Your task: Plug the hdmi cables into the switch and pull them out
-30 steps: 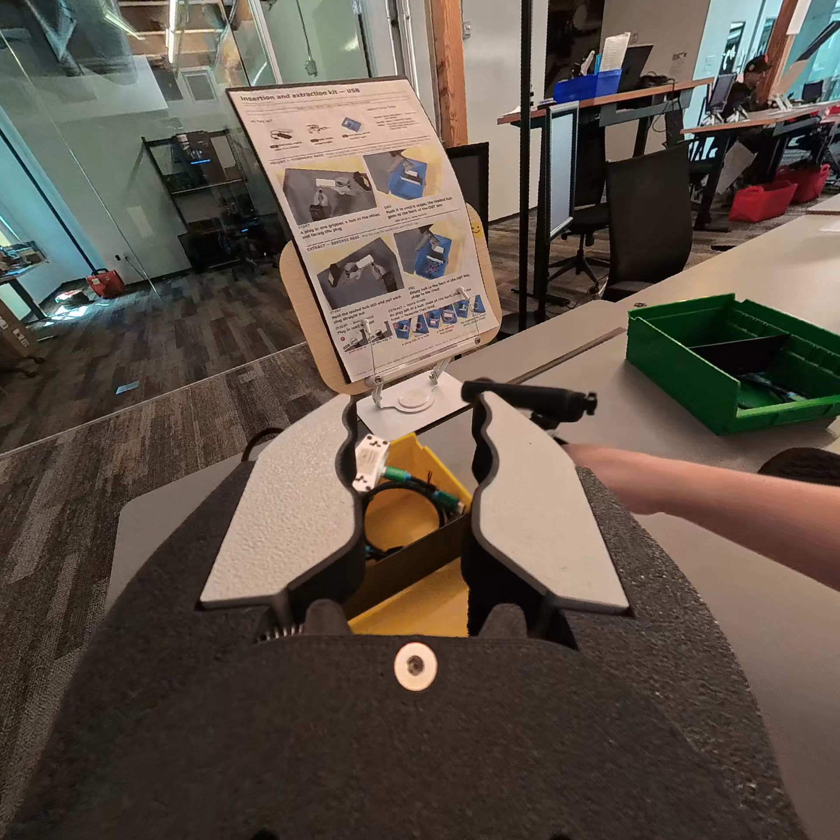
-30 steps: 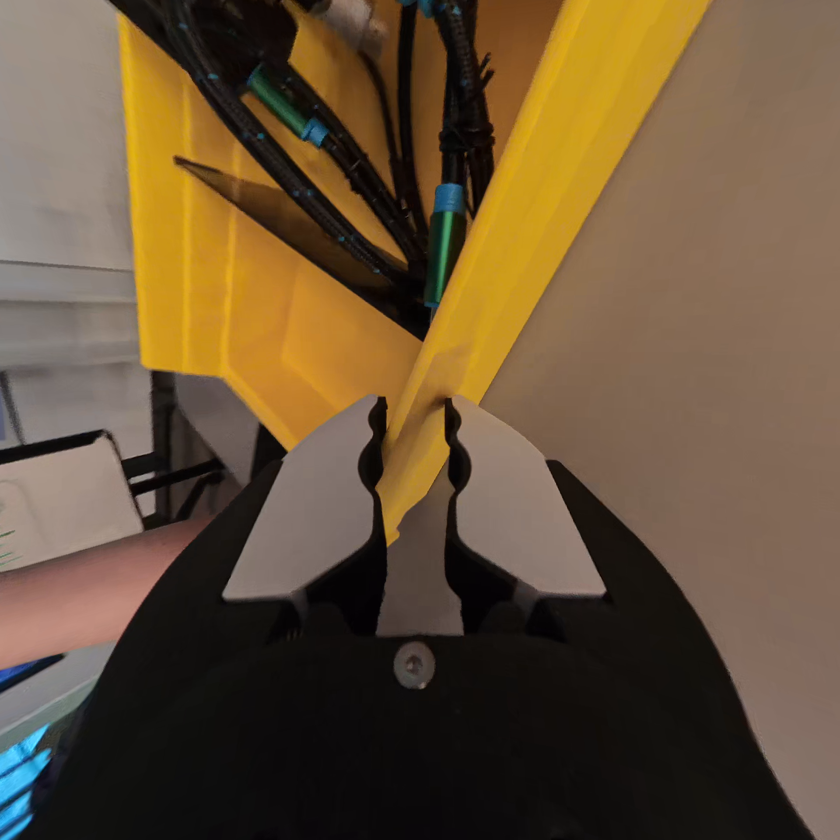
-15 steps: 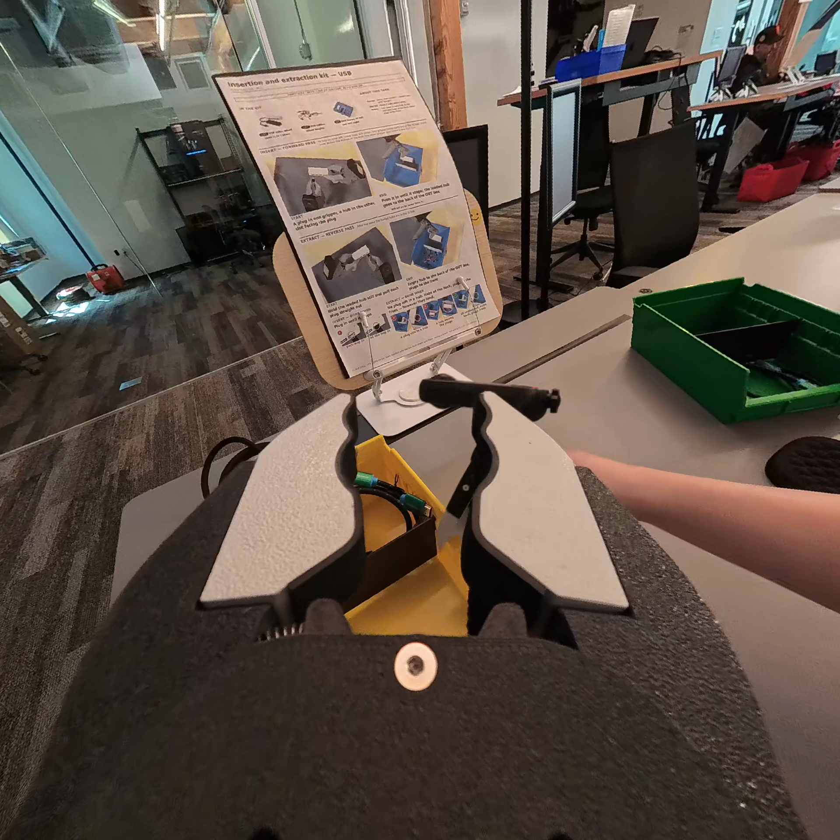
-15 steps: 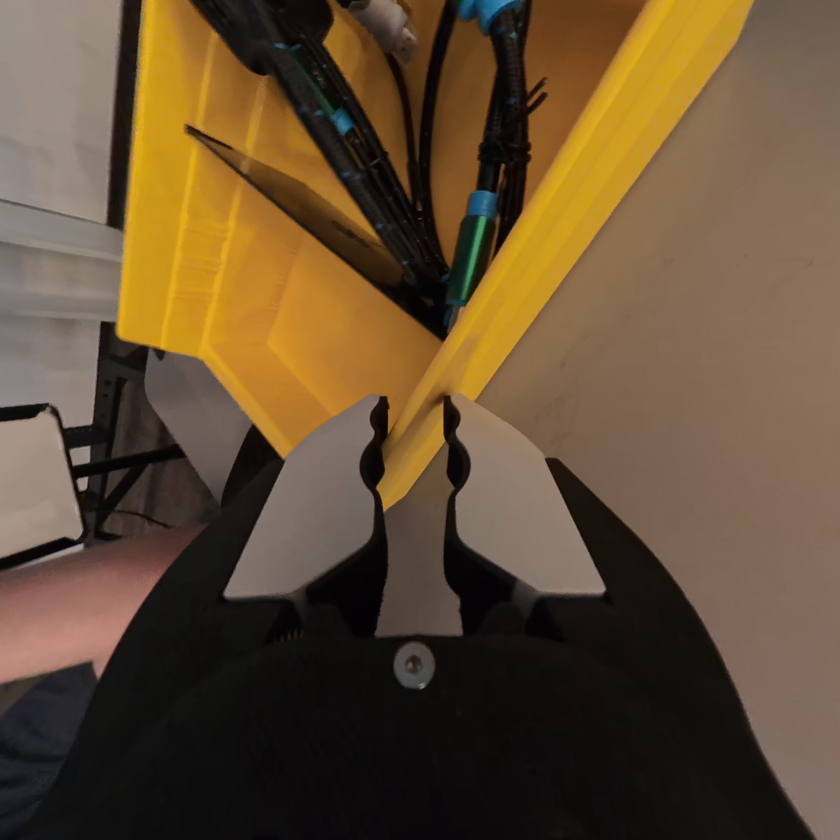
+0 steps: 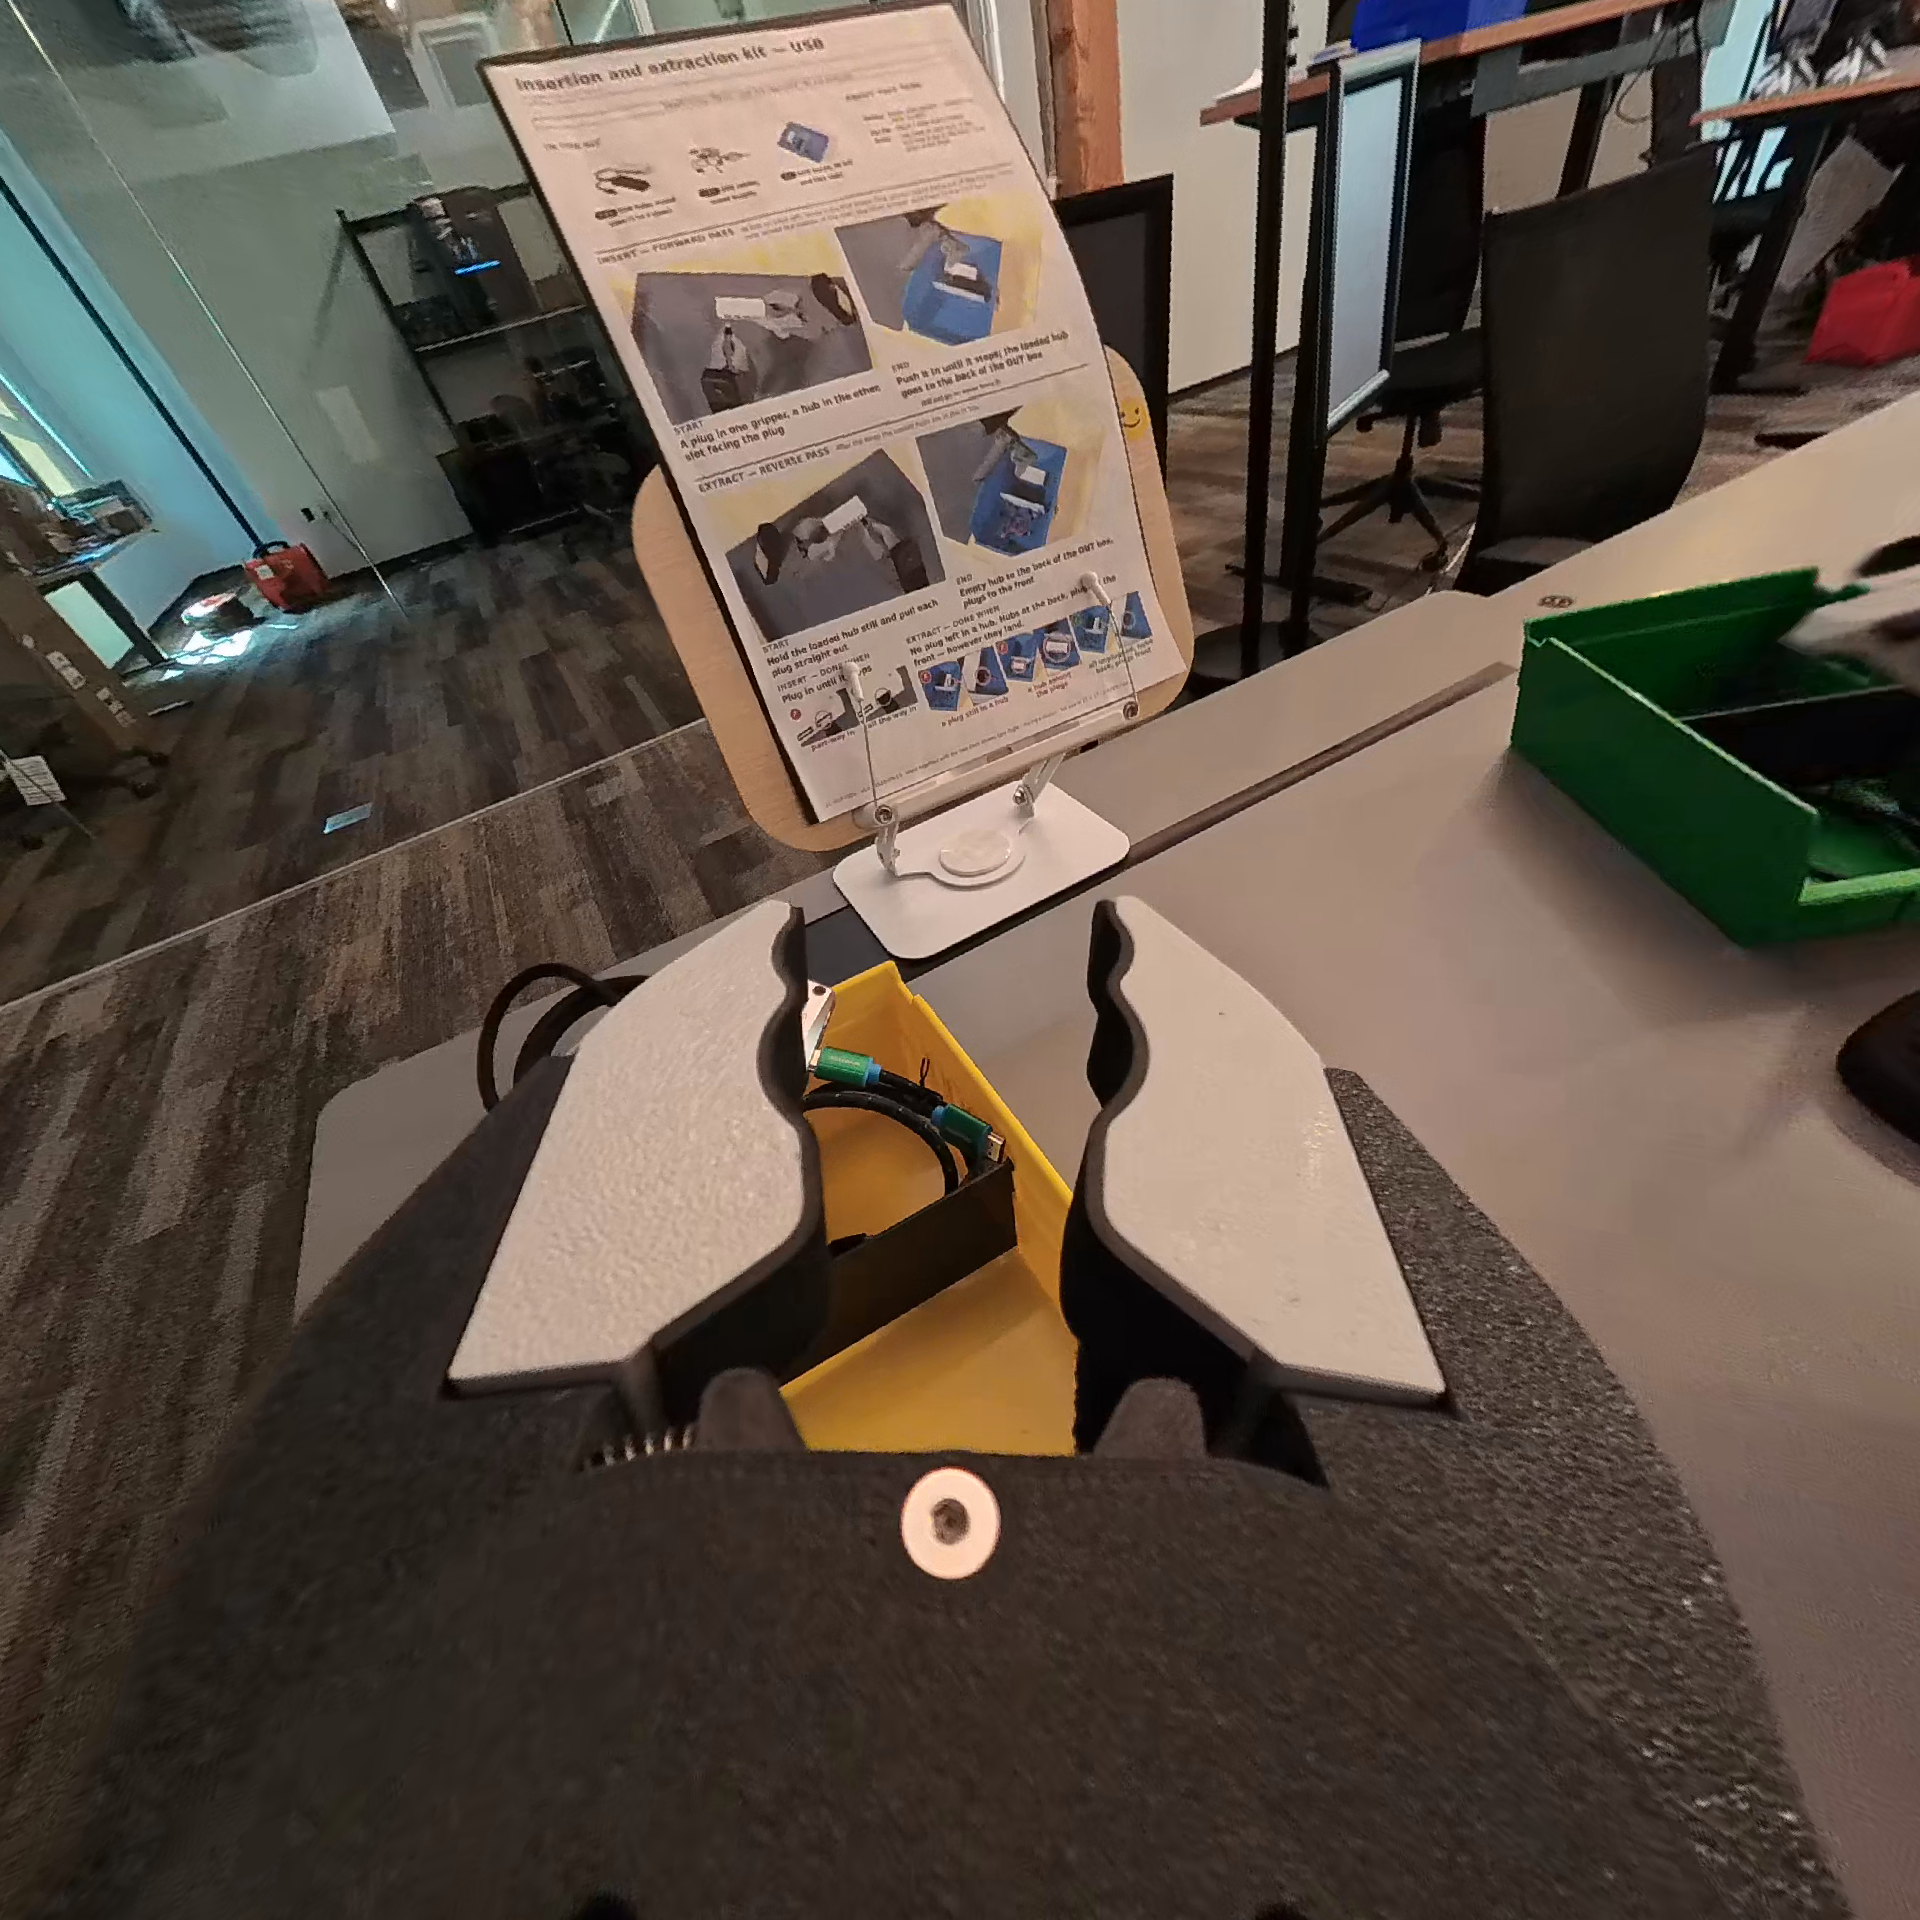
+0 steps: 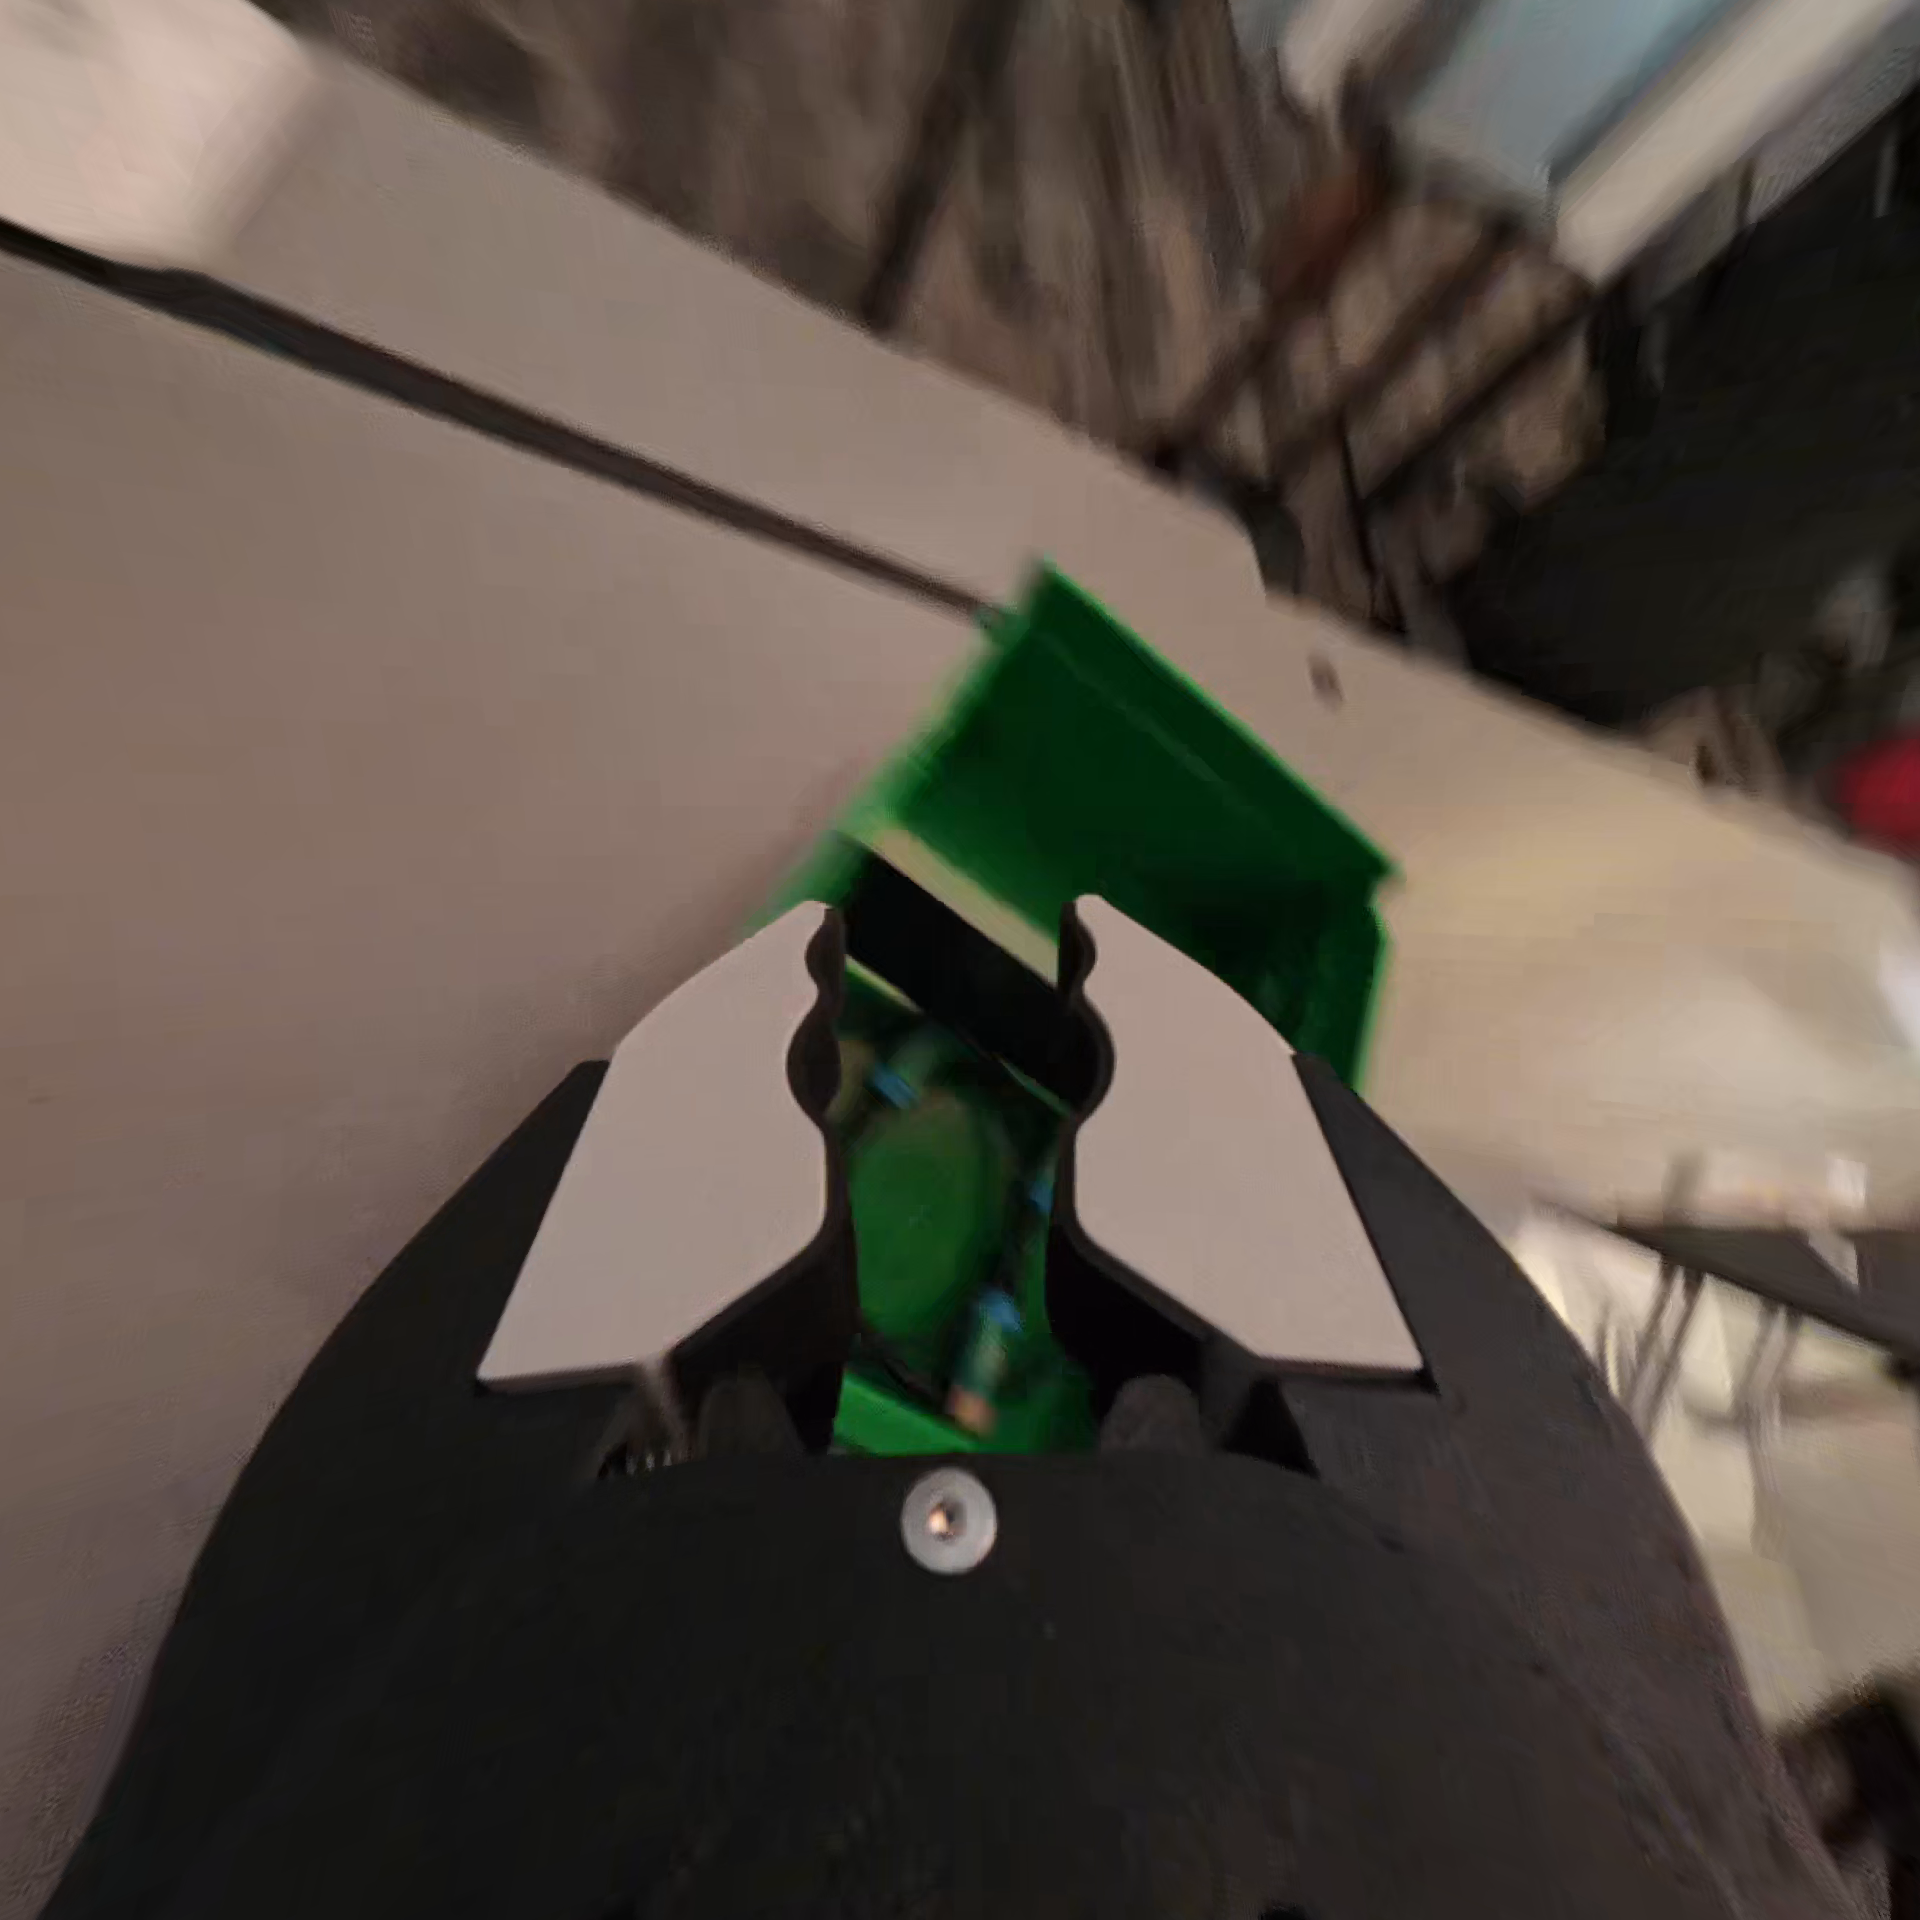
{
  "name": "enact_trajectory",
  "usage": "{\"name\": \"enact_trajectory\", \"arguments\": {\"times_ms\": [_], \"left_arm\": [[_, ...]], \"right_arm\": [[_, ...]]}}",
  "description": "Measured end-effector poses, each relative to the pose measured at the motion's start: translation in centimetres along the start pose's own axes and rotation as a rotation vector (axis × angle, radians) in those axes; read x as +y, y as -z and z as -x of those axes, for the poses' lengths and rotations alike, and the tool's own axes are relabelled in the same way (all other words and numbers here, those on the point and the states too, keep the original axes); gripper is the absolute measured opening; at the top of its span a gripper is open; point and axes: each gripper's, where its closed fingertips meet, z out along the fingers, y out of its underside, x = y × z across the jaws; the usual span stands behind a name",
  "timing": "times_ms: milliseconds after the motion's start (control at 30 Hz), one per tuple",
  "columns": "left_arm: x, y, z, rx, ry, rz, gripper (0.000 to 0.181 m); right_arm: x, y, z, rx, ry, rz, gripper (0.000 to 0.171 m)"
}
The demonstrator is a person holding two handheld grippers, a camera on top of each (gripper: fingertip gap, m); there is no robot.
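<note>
My left gripper (image 5: pixel 945 920) is open and empty above a yellow bin (image 5: pixel 935 1351). The bin holds coiled black HDMI cables with green plugs (image 5: pixel 956 1122) behind a black divider (image 5: pixel 925 1236). A silver plug tip (image 5: pixel 821 1013) shows beside my left finger. My right gripper (image 6: pixel 948 914) is open and empty over a green bin (image 6: pixel 1132 748), in a blurred view. That bin has a black divider (image 6: pixel 956 977) and a cable with green and blue plugs (image 6: pixel 982 1351) in its near part. The green bin also shows in the left wrist view (image 5: pixel 1662 769). No switch is visible.
An instruction sheet on a wooden stand (image 5: pixel 862 416) with a white base (image 5: pixel 977 868) stands behind the yellow bin. The grey table (image 5: pixel 1403 935) has a dark seam. A black round object (image 5: pixel 1881 1060) lies at the right edge. Office chairs and desks stand beyond. Some 55 centimeters of space lies between my two pairs of fingers.
My right gripper has let go of the yellow bin's rim, opened, and swung over to the green bin. The arm has left the left wrist view. The yellow bin now lies flatter on the table.
</note>
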Motion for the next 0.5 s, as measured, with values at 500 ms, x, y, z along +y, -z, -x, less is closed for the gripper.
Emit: {"name": "enact_trajectory", "arguments": {"times_ms": [500], "left_arm": [[1.5,-3.4,-1.1,-0.033,-0.066,0.121,0.053]], "right_arm": [[20.6,-6.8,-7.4,-0.268,-0.491,0.673,0.013]]}}
